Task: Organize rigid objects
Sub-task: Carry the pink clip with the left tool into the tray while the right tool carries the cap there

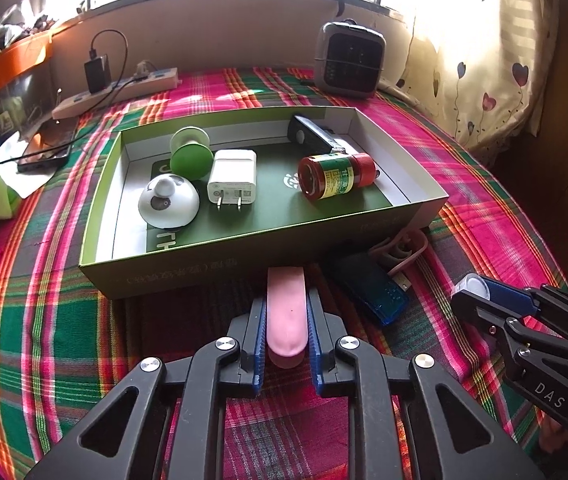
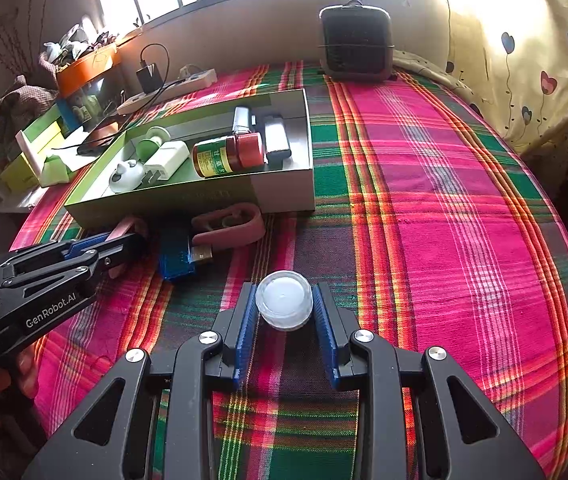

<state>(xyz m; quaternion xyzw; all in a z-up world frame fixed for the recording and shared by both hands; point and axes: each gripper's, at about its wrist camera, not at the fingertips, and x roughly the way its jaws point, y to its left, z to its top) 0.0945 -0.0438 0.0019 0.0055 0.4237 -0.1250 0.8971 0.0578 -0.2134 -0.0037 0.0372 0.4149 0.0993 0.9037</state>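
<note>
My left gripper point(image 1: 285, 304) is shut on a pink oblong object point(image 1: 285, 312), held just in front of the green box's near wall point(image 1: 212, 264). My right gripper point(image 2: 284, 296) is shut on a small round white jar point(image 2: 284, 305) above the plaid cloth; it also shows in the left wrist view point(image 1: 474, 288). The box holds a red-capped bottle point(image 1: 334, 176), a white charger point(image 1: 233, 178), a white dome point(image 1: 168, 200), a green spool point(image 1: 188, 152) and a dark device point(image 1: 312, 132). A blue USB device point(image 1: 372, 288) and a pink clip point(image 1: 400, 252) lie beside the box.
A grey heater point(image 1: 350, 60) stands at the back by the window. A power strip point(image 1: 116, 90) with a plugged charger, a phone point(image 1: 44, 156) and boxes sit at the left. A curtain point(image 2: 524, 60) hangs at the right. Plaid cloth point(image 2: 444, 220) covers the table.
</note>
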